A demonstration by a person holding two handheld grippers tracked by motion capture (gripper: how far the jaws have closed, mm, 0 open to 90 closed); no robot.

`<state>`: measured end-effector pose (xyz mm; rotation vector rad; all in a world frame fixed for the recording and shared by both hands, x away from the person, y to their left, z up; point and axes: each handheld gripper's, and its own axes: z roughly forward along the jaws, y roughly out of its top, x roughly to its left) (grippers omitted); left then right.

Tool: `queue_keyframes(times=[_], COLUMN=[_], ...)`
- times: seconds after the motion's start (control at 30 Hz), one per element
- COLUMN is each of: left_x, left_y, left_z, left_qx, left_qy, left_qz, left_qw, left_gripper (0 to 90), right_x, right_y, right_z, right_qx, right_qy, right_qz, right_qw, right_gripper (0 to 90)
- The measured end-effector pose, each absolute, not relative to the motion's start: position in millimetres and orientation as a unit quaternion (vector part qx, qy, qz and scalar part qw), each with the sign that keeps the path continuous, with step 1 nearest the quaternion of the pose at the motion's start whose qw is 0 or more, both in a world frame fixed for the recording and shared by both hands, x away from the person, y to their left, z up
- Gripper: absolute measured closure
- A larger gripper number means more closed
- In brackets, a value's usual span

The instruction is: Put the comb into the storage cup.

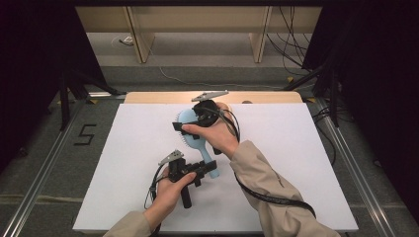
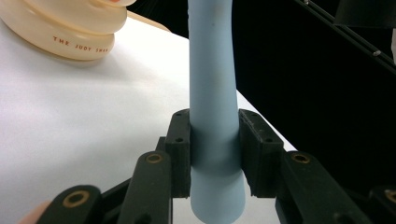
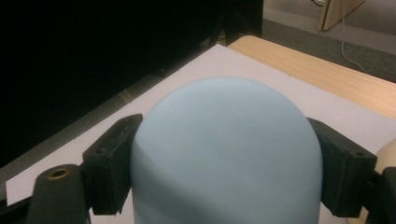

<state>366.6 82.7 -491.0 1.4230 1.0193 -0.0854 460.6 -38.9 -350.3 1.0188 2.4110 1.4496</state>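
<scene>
Blue brush (image 1: 190, 129) pinched at both ends: left gripper (image 1: 206, 169) on handle, right gripper (image 1: 184, 126) across head. Could twist or slip free if either hand pulls unevenly.

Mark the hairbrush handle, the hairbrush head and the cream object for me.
hairbrush handle (image 2: 212, 93), left gripper view, mid shaft.
hairbrush head (image 3: 226, 149), right gripper view, smooth back.
cream object (image 2: 70, 28), left gripper view, ribbed side.

You get even overhead light on the white table sheet (image 1: 123, 163), soft shadows, dark black surrounds; the close pale-blue plastic hairbrush (image 3: 226, 154) looks slightly soft.
</scene>
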Motion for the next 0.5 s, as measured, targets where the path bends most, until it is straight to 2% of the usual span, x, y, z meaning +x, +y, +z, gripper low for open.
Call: queue_keyframes(times=[0.5], left_x=[366.6], left_y=[83.0], left_z=[-490.6], left_qx=[0.628], left_qy=[0.442], left_qz=[-0.029], left_qw=[0.639], left_gripper=[66.1], right_x=[456.3], right_y=[-37.5], right_z=[-347.7], right_qx=[0.335], right_qy=[0.806], right_qz=[0.481], right_qw=[0.086], right_gripper=[20.7])
